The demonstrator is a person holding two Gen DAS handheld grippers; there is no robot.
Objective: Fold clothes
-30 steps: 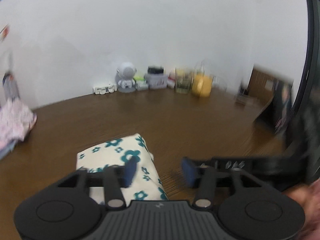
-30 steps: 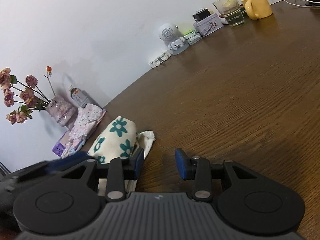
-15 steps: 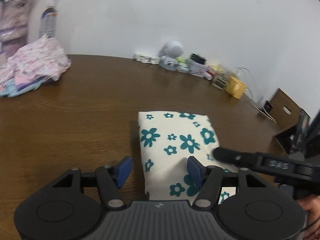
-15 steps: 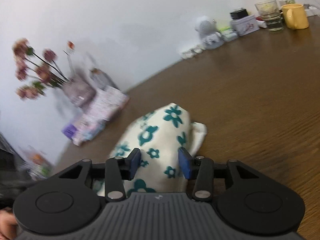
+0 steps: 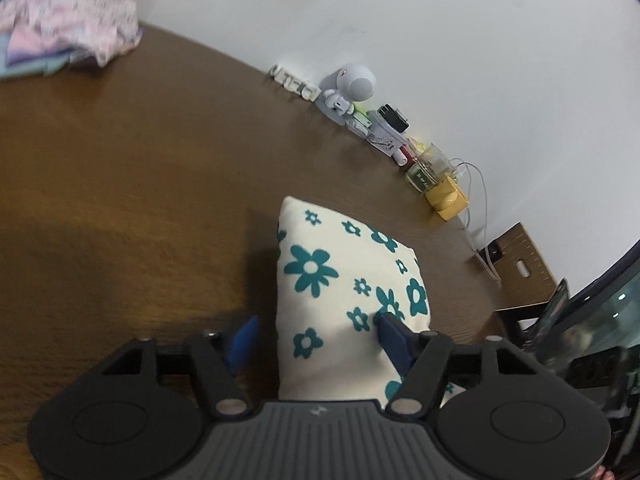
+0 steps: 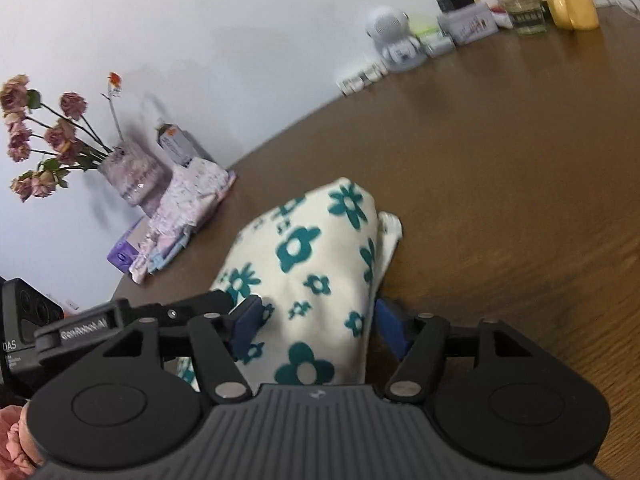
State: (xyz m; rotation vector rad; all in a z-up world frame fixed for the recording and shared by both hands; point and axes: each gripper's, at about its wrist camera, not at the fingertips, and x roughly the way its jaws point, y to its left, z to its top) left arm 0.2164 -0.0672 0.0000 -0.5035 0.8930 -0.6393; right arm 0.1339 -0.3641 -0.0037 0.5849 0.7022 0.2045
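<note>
A folded cream garment with teal flowers [image 5: 348, 292] lies on the brown wooden table [image 5: 120, 184]. My left gripper [image 5: 318, 338] is open low over its near end: the left pad sits over bare table beside the cloth's left edge, the right pad over the cloth. In the right wrist view the same garment [image 6: 308, 264] runs up between the fingers of my right gripper [image 6: 318, 326], which is open wide with a pad on each side of the fold. The left gripper's black body [image 6: 120, 320] shows just left of it.
A pile of pink floral clothes [image 6: 188, 196] lies by a vase of dried roses [image 6: 128, 176]. Along the wall stand a white robot figure [image 5: 352, 88], a tin, a glass and a yellow mug [image 5: 446, 200]. A cardboard box [image 5: 520, 268] and cables sit at the right.
Both grippers have dropped closer to the flowered garment. The right gripper's fingers have spread wider and now straddle it. The left view has swung right and tilted.
</note>
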